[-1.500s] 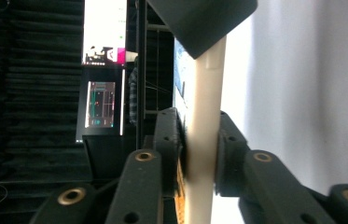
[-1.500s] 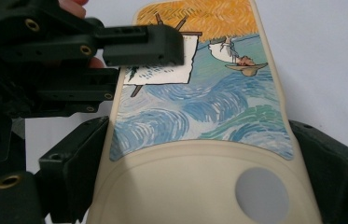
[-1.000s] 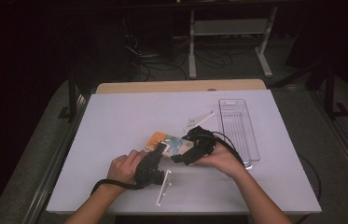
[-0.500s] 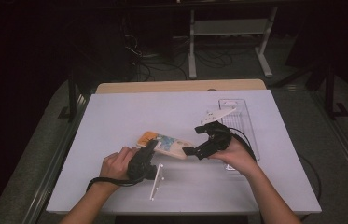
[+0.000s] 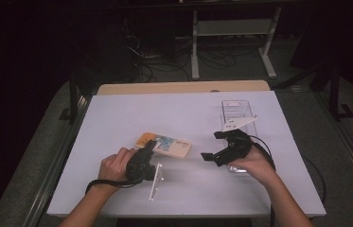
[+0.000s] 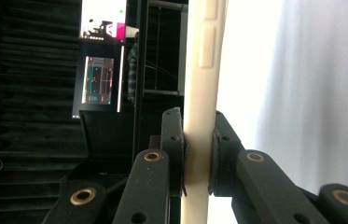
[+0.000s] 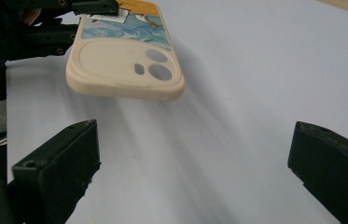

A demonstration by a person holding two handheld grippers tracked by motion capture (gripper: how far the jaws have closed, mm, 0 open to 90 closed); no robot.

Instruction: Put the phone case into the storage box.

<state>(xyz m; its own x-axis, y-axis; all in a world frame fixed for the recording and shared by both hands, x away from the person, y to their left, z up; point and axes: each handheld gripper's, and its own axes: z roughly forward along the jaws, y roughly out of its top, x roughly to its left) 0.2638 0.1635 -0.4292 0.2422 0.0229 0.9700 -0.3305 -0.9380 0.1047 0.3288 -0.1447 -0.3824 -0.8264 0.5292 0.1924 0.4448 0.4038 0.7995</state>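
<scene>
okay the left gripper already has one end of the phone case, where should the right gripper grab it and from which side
Probably the free camera-cutout end of the phone case, approached end-on from the right gripper's side. That end is lifted off the table, so one jaw could pass above the thin slab and one below. The left gripper pinches the opposite end.

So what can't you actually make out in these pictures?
- Phone case: in the left gripper view it shows edge-on, so its print is hidden.
- Its inner side: faces away in the right gripper view.
- Clear box, high view: contents too small; the right gripper covers its near end.
- White strip, high view: too small to identify.
</scene>
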